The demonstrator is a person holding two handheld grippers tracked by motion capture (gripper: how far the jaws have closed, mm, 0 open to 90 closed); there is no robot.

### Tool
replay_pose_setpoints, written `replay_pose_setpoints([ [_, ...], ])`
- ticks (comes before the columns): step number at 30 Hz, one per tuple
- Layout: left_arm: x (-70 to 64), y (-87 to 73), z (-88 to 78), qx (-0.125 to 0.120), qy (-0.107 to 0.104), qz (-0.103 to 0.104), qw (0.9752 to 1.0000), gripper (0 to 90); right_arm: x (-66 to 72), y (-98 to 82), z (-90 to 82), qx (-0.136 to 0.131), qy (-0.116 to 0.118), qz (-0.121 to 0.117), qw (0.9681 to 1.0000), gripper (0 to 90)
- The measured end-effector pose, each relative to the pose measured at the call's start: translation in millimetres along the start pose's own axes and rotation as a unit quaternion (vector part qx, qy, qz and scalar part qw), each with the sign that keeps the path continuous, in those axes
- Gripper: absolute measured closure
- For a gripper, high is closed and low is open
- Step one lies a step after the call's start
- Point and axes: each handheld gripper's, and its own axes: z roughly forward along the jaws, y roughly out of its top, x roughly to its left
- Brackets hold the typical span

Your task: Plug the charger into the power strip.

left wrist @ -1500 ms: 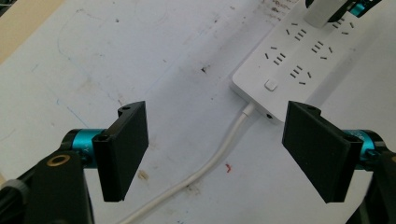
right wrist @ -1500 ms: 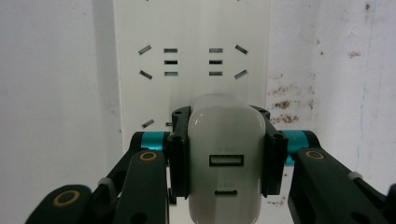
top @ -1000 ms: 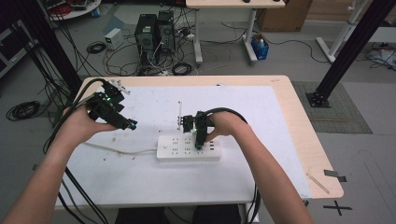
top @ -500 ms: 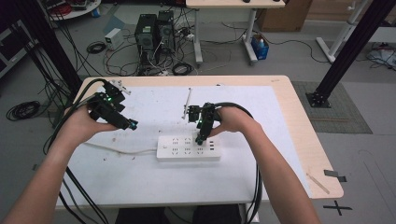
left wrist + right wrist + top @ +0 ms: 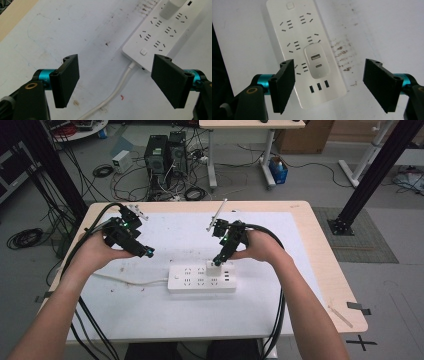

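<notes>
At the left of the bench (image 5: 150, 320), the left claw (image 5: 142, 251) hovers with its jaws wide and nothing between them, aimed toward the switch end of the white power strip (image 5: 201, 278), whose cord (image 5: 127, 281) trails off to the left. In the left gripper view the strip (image 5: 160, 32) lies ahead and to the right, apart from the jaws. The strip lies flat at mid-bench, and a white USB charger (image 5: 213, 267) stands plugged into a socket near its right end. Above it, the right claw (image 5: 218, 259) points down; its jaws have just been opening and now stand wide, with the charger (image 5: 317, 63) below them and untouched by either pad. By my reading, the plugging-in step is done and the release is in hand. The next move likely calls for lifting the right claw straight clear, so a pad does not catch the charger.
</notes>
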Motion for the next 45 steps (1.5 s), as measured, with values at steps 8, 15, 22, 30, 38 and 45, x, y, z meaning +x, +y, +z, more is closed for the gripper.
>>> replay_pose_setpoints([
  [8, 5.4, 1.5, 5.7, 0.005, 0.002, -0.013, 0.9999, 22.9, -8.5, -26.4, -22.1, -0.052, -0.031, 0.092, 0.9939, 22.4],
  [15, 10.1, -0.6, 7.5, 0.006, 0.008, -0.024, 0.9997, 22.9, -16.3, -56.4, -38.0, -0.078, -0.065, 0.176, 0.9792, 20.8],
  [22, 13.4, -5.9, 10.1, 0.002, 0.016, -0.036, 0.9992, 20.0, -21.5, -85.9, -51.0, -0.095, -0.117, 0.247, 0.9571, 20.7],
  [30, 18.6, -13.4, 9.5, 0.001, 0.021, -0.047, 0.9987, 19.9, -27.2, -111.6, -65.3, -0.122, -0.157, 0.316, 0.9279, 20.6],
  [38, 20.2, -15.3, 11.9, 0.002, 0.024, -0.049, 0.9985, 19.9, -28.6, -127.6, -69.6, -0.123, -0.181, 0.358, 0.9078, 20.6],
  [45, 20.7, -16.4, 13.2, 0.000, 0.023, -0.051, 0.9985, 19.9, -29.4, -127.6, -68.9, -0.124, -0.180, 0.357, 0.9083, 20.6],
])
